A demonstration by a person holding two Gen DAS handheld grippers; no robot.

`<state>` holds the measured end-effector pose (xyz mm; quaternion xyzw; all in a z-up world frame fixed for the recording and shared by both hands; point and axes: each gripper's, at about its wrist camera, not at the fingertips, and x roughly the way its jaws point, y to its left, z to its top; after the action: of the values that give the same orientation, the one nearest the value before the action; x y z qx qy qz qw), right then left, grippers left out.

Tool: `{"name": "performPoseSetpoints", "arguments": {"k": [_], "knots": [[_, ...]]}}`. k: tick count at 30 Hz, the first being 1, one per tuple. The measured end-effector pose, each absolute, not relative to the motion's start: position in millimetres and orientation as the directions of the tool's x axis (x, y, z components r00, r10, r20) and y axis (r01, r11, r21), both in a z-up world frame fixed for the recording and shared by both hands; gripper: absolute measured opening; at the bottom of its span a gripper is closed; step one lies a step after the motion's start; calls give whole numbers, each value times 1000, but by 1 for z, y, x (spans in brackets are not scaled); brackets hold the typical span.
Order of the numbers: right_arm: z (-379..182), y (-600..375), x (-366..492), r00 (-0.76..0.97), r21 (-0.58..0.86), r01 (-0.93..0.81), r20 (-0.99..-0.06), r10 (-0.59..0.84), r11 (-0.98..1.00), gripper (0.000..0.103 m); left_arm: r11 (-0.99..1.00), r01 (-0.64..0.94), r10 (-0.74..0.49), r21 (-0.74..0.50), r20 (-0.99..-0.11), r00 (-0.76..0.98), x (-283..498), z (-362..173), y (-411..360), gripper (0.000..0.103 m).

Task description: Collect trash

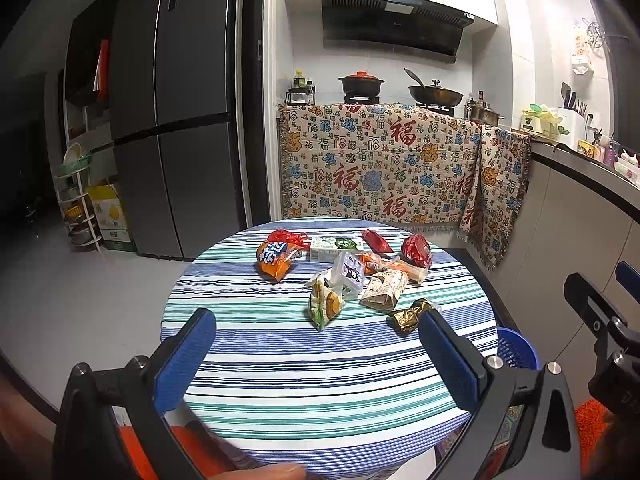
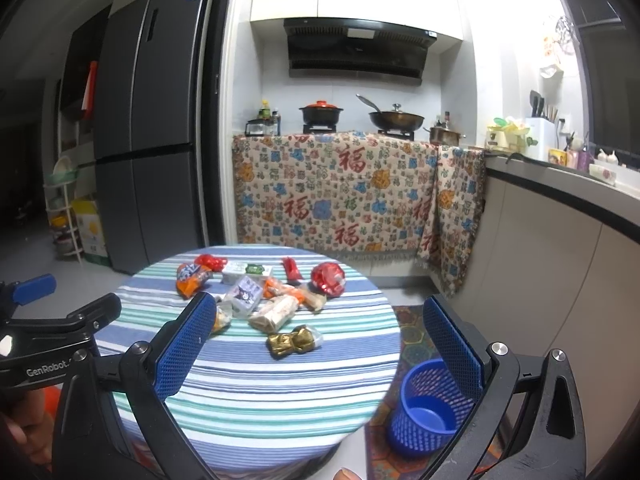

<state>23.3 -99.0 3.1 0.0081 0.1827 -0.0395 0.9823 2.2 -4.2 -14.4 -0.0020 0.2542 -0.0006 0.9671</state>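
Nothing collected so far: wrappers (image 2: pixel 276 300) all on the tabletop (image 2: pixel 260 380), bin (image 2: pixel 428 412) beside it empty (both claws released).

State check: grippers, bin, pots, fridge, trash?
left gripper: open, empty
right gripper: open, empty
blue bin: upright on floor, empty
clay pot: lid on
wok: lid on
fridge: doors shut
gold wrapper: crumpled, on table
milk carton: lying flat
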Motion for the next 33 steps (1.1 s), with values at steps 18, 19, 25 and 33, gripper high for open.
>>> {"name": "performPoseSetpoints", "arguments": {"k": [18,19,25,33], "knots": [[4,-96,23,931,-2,81,-357,-76,997,103,1000,0,-2,-4,-493,870,2,-14,-5,103],[5,-95,23,931,-2,81,-358,-76,997,103,1000,-1,-1,-4,-492,870,2,-13,-4,103],[4,-95,23,931,-3,81,-357,-76,997,103,1000,-1,-1,-4,-493,870,2,-13,-4,103],[6,-94,23,930,-5,79,-359,-75,997,103,1000,-1,0,-3,-494,870,2,-14,-4,103]]}}
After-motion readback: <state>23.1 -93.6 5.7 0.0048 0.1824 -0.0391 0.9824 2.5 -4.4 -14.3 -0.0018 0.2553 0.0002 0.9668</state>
